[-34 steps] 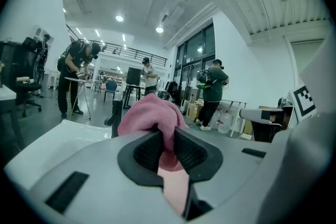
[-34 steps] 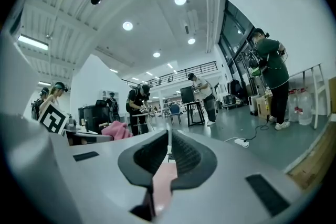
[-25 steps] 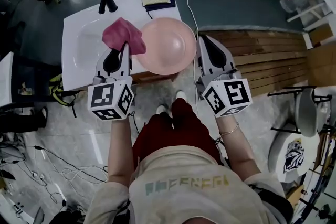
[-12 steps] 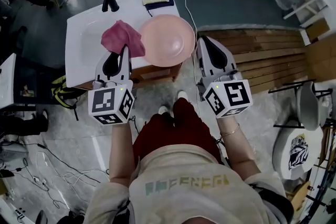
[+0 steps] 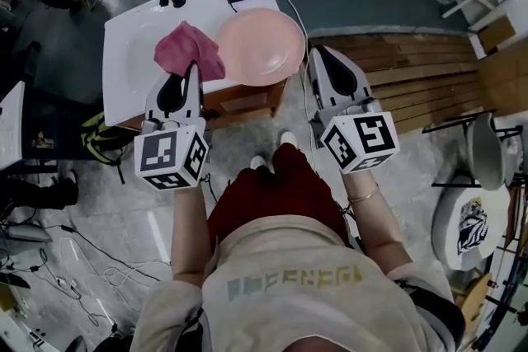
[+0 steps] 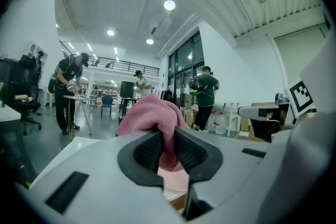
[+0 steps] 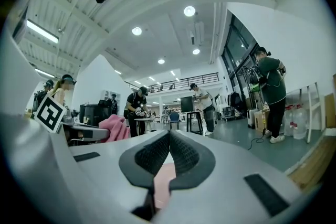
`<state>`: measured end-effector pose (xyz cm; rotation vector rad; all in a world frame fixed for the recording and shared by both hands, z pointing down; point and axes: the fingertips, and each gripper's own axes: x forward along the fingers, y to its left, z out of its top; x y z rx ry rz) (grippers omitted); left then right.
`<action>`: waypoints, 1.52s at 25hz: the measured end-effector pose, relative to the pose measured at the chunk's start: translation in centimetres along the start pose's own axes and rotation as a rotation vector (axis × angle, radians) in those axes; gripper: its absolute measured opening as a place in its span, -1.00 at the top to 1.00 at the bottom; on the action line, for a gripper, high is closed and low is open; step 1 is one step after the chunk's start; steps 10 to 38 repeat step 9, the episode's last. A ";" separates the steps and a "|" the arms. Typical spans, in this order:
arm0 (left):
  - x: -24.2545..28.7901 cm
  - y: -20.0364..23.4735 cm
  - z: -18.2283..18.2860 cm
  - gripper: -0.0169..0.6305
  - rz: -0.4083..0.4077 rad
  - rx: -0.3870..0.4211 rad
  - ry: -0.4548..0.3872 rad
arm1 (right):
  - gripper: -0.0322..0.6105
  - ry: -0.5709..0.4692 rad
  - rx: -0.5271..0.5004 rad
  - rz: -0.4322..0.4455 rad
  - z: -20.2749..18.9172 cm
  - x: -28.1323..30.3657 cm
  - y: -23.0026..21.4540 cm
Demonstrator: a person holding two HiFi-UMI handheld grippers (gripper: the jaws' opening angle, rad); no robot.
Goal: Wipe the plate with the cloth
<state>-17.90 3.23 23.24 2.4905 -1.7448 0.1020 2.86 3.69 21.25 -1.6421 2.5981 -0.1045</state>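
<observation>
Cloth [image 5: 188, 50], pink, is pinched in the left gripper [image 5: 195, 68], touching the plate [image 5: 261, 45]. Right gripper [image 5: 317, 53] has its jaws pressed together near the plate's rim.

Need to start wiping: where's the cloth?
Head view, left side: the cloth is pinched in the left claw, just left of the plate.

The cloth [image 5: 188, 52] is fuzzy fabric, the plate [image 5: 262, 45] smooth and glossy, the table [image 5: 128, 53] glossy white.
</observation>
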 end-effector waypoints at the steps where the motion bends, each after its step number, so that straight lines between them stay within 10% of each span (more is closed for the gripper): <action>1: -0.2 0.1 0.0 0.74 0.001 -0.001 -0.002 | 0.79 -0.002 -0.002 0.002 0.1 -0.2 0.2; 38: -2.0 -0.4 -0.2 0.74 0.015 -0.006 -0.002 | 0.79 0.003 -0.009 0.020 0.2 -1.9 0.7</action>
